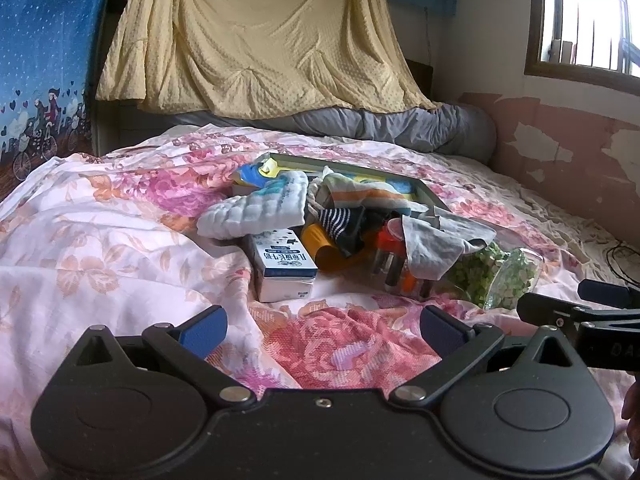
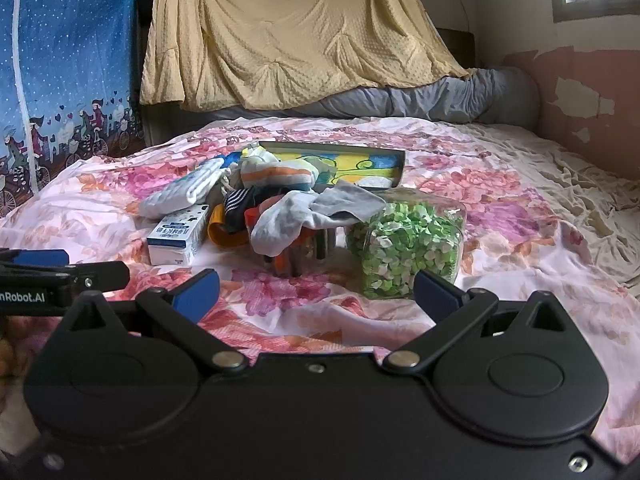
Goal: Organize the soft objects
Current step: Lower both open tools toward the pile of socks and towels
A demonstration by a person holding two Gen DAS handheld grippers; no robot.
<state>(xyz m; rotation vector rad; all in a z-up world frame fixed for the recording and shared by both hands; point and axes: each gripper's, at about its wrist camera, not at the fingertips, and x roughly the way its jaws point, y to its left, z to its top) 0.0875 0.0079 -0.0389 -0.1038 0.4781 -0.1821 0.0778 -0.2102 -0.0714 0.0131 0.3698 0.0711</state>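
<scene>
Two grippers hover low over the flowered bedspread (image 2: 500, 184), both spread wide and holding nothing, side by side short of the pile. From the right wrist view, the left gripper (image 1: 323, 326) shows at the left edge, and the right gripper (image 2: 316, 290) faces the heap squarely.

Working across from the left: a white quilted cloth (image 2: 182, 192) lies draped toward the tray, its near end resting over a milk carton (image 2: 178, 236). Next comes a striped dark sock (image 2: 236, 200) tangled over something orange (image 2: 220, 232), then a towel with orange and blue bands (image 2: 276, 174) lying against the tray (image 2: 360, 150) behind. In the middle a grey-white sock (image 2: 304, 212) sags over a cluster of pens or markers (image 2: 288, 260); what holds them I cannot tell. Furthest right sits a clear bag of green bits (image 2: 404, 248), just beside the sock.

The soft things are mixed with hard ones, so the first pick probably matters most. I would judge the grey-white sock the easiest start for the right gripper, since it lies on top and nearest: pinch a raised fold, not the part pressed onto the pens, and lift straight up so the pens do not topple. The left gripper suits the quilted cloth; take its free near edge and peel it off the carton slowly, so the carton stays put.
</scene>
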